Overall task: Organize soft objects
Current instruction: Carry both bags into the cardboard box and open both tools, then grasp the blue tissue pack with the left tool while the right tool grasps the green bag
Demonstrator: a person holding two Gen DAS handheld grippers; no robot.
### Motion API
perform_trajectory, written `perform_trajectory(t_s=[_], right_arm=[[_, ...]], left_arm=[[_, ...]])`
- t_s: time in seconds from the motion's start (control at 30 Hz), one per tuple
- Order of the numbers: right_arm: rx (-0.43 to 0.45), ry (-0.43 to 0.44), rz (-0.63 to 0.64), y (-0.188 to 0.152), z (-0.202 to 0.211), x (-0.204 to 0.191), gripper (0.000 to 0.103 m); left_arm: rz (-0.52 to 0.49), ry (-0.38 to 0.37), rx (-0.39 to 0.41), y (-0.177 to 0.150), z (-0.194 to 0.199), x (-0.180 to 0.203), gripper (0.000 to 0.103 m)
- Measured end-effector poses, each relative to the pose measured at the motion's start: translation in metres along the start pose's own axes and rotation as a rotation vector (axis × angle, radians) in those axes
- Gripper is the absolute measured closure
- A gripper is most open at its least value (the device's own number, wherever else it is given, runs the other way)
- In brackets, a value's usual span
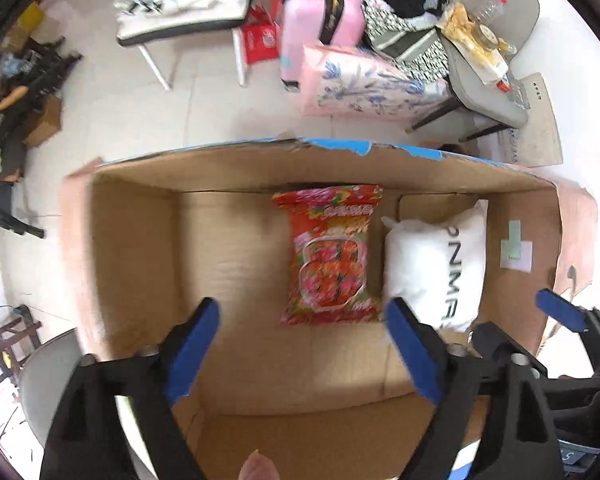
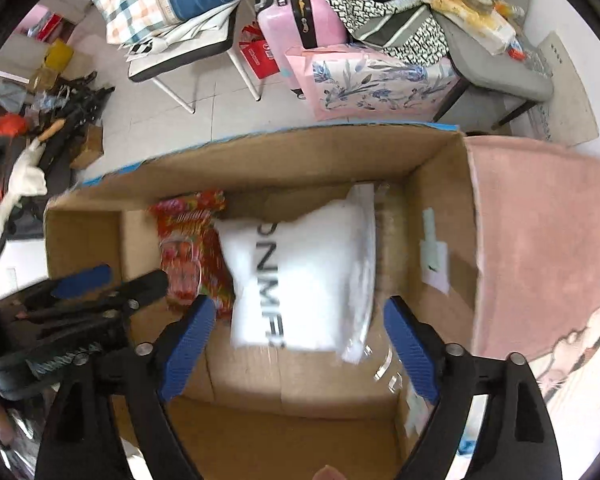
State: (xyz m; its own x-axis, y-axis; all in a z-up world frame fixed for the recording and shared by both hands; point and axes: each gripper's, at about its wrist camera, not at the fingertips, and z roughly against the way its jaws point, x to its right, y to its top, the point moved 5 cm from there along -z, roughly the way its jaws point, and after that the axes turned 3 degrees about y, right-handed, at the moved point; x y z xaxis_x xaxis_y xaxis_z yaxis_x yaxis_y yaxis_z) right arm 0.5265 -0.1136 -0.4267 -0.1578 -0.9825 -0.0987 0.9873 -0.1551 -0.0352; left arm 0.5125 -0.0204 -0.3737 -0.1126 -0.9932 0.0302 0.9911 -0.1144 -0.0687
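1. Left wrist view: the left gripper (image 1: 302,344) hung wide open and empty above the near part of a cardboard box (image 1: 132,248). A red packet (image 1: 330,256) lay flat on the box floor at the middle of the far wall. A white pack (image 1: 436,268) lay just beside it, toward the right wall. The right gripper (image 1: 512,316) showed at the right edge.
2. Risk, as I judged it: both claws crowded the right half of the box and could knock together or shove the white pack onto the packet.
3. Writing: black letters on the white pack read roughly "PNMF"; the packet's print was too blurred to read.
4. Right wrist view: the right gripper (image 2: 300,340) was wide open, holding nothing, with the white pack (image 2: 300,276) just beyond its tips and the red packet (image 2: 192,248) partly under that pack's left edge.
5. Risk: the slick film looked likely to slip from a shallow pinch.
6. Writing: "NMF" was legible; a pale label (image 2: 434,260) on the right wall was unreadable.
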Motion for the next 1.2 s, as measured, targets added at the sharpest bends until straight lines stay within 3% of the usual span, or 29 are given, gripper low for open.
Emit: perform_trajectory(t_s=[0.03,0.2,0.3,0.63,0.77,0.87,0.93,1.0,1.1,1.2], right_arm=[[0.007,-0.013,0.015,-0.006,0.006,-0.002,0.002],[0.067,-0.088,0.082,-0.042,0.031,-0.009,0.000],[0.108,-0.088,0.092,-0.061,0.047,-0.012,0.000],[0.296,-0.019,0.091,-0.113,0.107,-0.027,0.000],[0.278,0.088,0.120,-0.141,0.116,-0.026,0.000],[0.234,0.066,0.164,-0.166,0.108,-0.003,0.000],[0.202,-0.026,0.208,-0.184,0.092,0.024,0.000],[0.142,-0.103,0.237,-0.198,0.068,0.050,0.000],[0.046,-0.148,0.251,-0.214,0.028,0.081,0.000],[-0.025,-0.205,0.260,-0.223,-0.011,0.101,0.000]], left_arm=[[-0.001,0.017,0.023,-0.005,0.006,-0.003,0.003],[0.030,0.052,0.109,-0.039,0.031,-0.016,0.002],[0.063,0.054,0.150,-0.057,0.045,-0.022,0.002],[0.148,0.126,0.326,-0.124,0.104,-0.020,0.001],[0.210,0.094,0.346,-0.162,0.113,-0.021,0.001],[0.293,0.082,0.338,-0.198,0.106,-0.028,0.001],[0.385,0.049,0.316,-0.226,0.090,-0.035,0.001],[0.463,0.004,0.262,-0.248,0.064,-0.038,0.001],[0.541,-0.067,0.131,-0.277,0.015,-0.037,0.001],[0.573,-0.074,0.055,-0.301,-0.019,-0.036,0.001]])
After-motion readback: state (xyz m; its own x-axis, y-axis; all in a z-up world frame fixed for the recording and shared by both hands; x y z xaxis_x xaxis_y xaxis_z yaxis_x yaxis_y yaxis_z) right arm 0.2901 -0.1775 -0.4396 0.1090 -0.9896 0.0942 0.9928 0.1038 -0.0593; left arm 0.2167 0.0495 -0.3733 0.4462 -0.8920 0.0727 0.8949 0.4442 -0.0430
